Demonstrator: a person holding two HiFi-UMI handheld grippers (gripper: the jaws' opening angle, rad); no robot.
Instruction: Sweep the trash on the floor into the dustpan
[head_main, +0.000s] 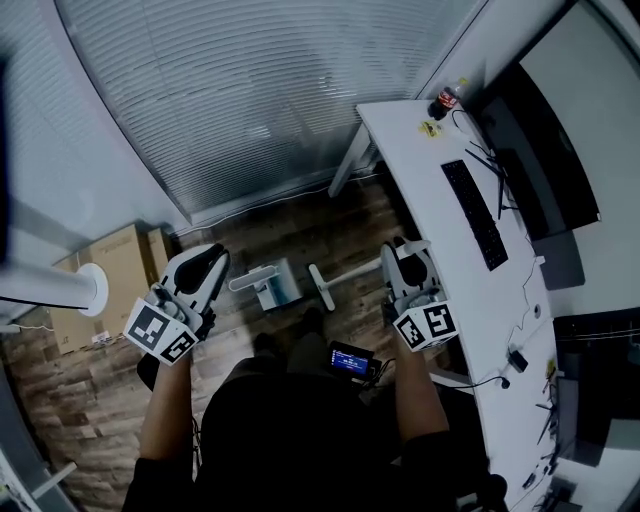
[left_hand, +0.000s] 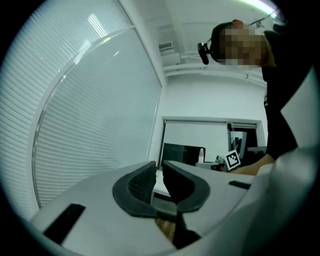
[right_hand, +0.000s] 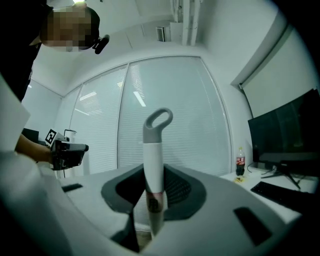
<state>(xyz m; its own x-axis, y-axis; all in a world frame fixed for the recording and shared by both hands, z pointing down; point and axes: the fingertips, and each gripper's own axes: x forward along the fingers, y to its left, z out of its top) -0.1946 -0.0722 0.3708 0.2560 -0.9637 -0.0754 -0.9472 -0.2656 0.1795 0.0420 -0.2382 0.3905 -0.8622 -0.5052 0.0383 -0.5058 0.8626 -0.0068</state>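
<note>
My right gripper (right_hand: 154, 175) is shut on a white broom handle (right_hand: 153, 160) with a grey loop at its top, which stands upright between the pads. In the head view the right gripper (head_main: 408, 262) is beside the desk. The broom's white shaft (head_main: 350, 271) slants from it down to the wooden floor. A white and grey piece that looks like the dustpan (head_main: 268, 285) rests on the floor between my hands. My left gripper (head_main: 205, 268) hovers left of it. The left gripper (left_hand: 159, 167) has its jaws nearly together with a thin gap and nothing between them. I see no trash.
A white desk (head_main: 430, 200) on the right carries a keyboard (head_main: 474, 213), a monitor (head_main: 540, 150), cables and a cola bottle (head_main: 447, 98). A cardboard box (head_main: 115, 265) and a white column (head_main: 50, 288) stand at the left. Window blinds (head_main: 250, 90) close off the far side.
</note>
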